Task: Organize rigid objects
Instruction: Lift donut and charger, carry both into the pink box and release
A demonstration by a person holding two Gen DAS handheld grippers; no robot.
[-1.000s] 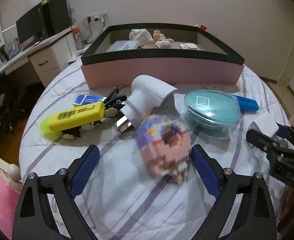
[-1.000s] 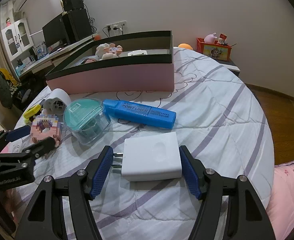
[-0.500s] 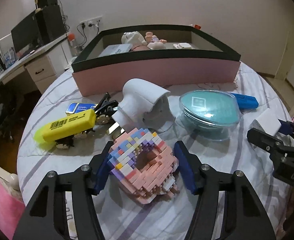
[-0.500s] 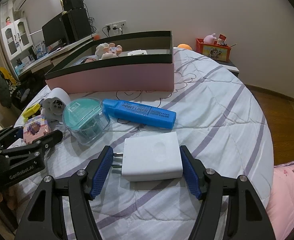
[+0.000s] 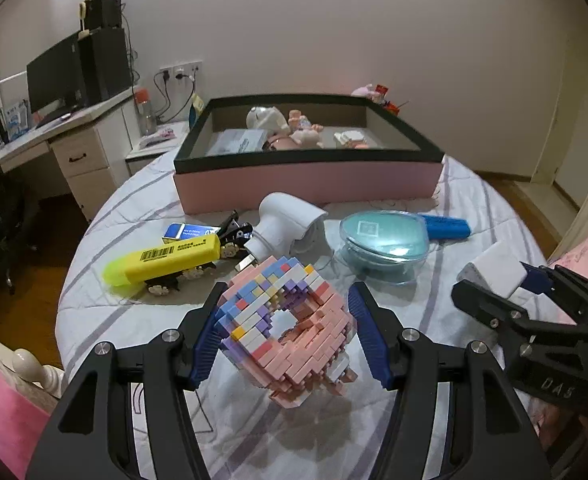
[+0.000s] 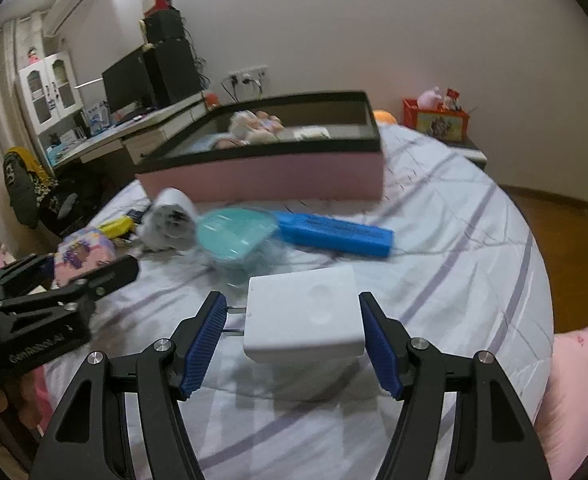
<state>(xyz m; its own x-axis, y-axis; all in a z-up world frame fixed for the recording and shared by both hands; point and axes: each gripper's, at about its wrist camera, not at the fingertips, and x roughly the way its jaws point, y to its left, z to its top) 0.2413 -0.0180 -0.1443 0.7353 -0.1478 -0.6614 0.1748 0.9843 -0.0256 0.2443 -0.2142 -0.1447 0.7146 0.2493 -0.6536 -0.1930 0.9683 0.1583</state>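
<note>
Left gripper (image 5: 283, 334): clamped on brick figure (image 5: 289, 328), a pink, purple and blue block model, tilted, clear of the cloth, shadow beneath. Blue pads pressed to both its sides.

Right gripper (image 6: 294, 336): clamped on charger (image 6: 304, 316), a white block with two prongs pointing at the left pad; right pad against the opposite face. Charger raised above the cloth, shadow below. Same gripper in the left view at the right edge (image 5: 506, 286), charger (image 5: 494, 268) between its tips.

Bed cloth (image 5: 474, 216): white with lilac stripes, round outline.

Box (image 5: 306, 184): pink walls, black rim, open top, at the far side of the cloth. Inside: plush toys, a flat packet, small white items; details too small to tell.

Dryer (image 5: 289, 222): white, lying near the box's front wall, nozzle toward the camera.

Yellow marker (image 5: 161, 260): large, lying left of the dryer, barcode label on top, resting over a dark clip-like item with small wheels or beads, not clear which.

Small blue carton (image 5: 183, 231): behind the yellow marker.

Teal container (image 5: 384, 242): clear body, teal lid, right of the dryer, upright.

Blue marker (image 6: 334, 234): lying just behind the teal container, well apart from the box.

Desk (image 5: 73, 136): at the left wall, with monitor and speakers.
</note>
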